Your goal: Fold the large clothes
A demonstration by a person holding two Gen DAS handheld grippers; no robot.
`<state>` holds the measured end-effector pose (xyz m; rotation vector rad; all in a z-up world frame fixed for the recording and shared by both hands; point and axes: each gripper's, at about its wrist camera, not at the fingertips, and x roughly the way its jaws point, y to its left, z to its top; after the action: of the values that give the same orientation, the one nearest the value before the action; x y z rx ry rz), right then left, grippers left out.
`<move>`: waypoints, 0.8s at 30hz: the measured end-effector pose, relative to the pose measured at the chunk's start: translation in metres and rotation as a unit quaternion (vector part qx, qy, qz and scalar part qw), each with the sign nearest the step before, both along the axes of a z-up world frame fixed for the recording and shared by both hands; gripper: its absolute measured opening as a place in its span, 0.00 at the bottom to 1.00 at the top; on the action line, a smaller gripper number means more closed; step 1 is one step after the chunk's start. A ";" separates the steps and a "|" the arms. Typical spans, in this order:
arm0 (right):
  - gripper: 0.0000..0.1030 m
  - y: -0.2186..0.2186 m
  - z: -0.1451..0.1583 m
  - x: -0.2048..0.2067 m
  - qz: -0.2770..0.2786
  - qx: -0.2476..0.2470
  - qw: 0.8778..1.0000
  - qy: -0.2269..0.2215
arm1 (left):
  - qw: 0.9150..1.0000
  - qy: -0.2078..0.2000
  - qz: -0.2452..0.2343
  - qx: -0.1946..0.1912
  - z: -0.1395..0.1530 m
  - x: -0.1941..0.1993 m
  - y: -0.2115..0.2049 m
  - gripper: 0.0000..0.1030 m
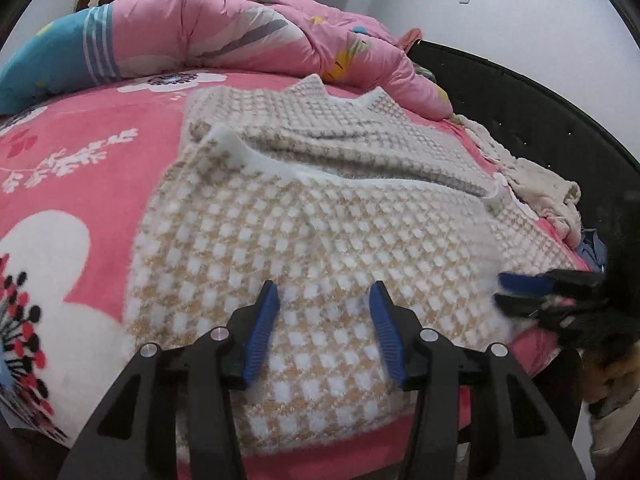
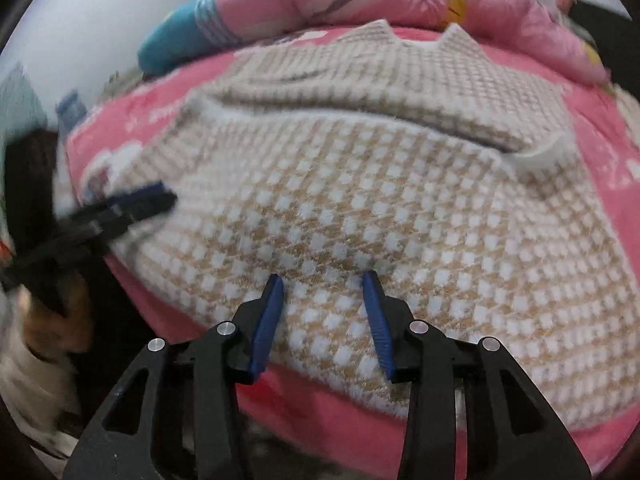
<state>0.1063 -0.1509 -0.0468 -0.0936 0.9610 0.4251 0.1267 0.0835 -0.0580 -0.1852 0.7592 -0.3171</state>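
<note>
Sweater (image 1: 320, 240): checked knit, beige and white, lying flat on the bed sheet (image 1: 80, 184); near half appears folded up over the far half, white hem band across the middle.

Left gripper (image 1: 324, 292): jaws apart, nothing between them, poised over the near fold.

Right gripper (image 2: 324, 280): jaws apart, empty, over the same fold further right.

Step in hand, as judged: the next fold. Take the outer edges with both grippers at matching points, catch both layers, lift evenly, and lay them over without dragging the layer beneath.

Surroundings: pink quilt (image 1: 280, 36) heaped just behind the collar; teal pillow (image 1: 48, 68) far left; cream garment (image 1: 536, 188) at the right bed edge; dark headboard (image 1: 520, 104) beyond. The quilt crowds the far end, so a forward fold has little room.
</note>
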 end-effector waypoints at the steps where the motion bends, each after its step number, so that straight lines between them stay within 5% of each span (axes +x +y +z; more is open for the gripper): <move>1: 0.37 -0.001 0.009 -0.003 0.002 -0.010 1.000 -0.014 | 1.000 -0.004 0.004 0.008 0.003 -0.003 0.000 0.46; 4: 0.37 0.004 0.022 -0.021 0.024 -0.008 0.999 -0.039 | 1.000 -0.027 -0.005 0.001 0.011 -0.015 0.000 0.46; 8: 0.37 -0.003 -0.045 -0.009 0.012 -0.045 0.999 -0.013 | 1.000 -0.020 0.000 -0.003 0.010 -0.015 -0.004 0.45; 12: 0.32 -0.010 -0.015 -0.010 -0.008 -0.019 1.000 -0.005 | 0.999 -0.037 -0.026 -0.016 0.023 -0.023 -0.016 0.45; 15: 0.29 -0.019 0.009 -0.017 -0.021 -0.033 0.998 -0.049 | 0.997 -0.045 -0.059 -0.026 0.030 -0.026 -0.031 0.45; 18: 0.28 -0.033 -0.018 -0.003 -0.062 -0.085 0.994 -0.031 | 0.996 -0.025 -0.082 0.004 0.017 -0.022 -0.055 0.46; 20: 0.28 -0.038 -0.044 0.010 -0.059 -0.068 0.996 -0.020 | 0.996 -0.006 -0.084 0.043 -0.002 -0.016 -0.068 0.47; 24: 0.28 -0.045 -0.005 0.013 -0.073 -0.043 0.996 -0.013 | 0.997 -0.007 -0.075 0.024 -0.001 -0.016 -0.061 0.48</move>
<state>0.1194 -0.1958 -0.0516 -0.1056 0.9527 0.2479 0.1103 0.0222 -0.0594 -0.0810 0.7677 -0.4423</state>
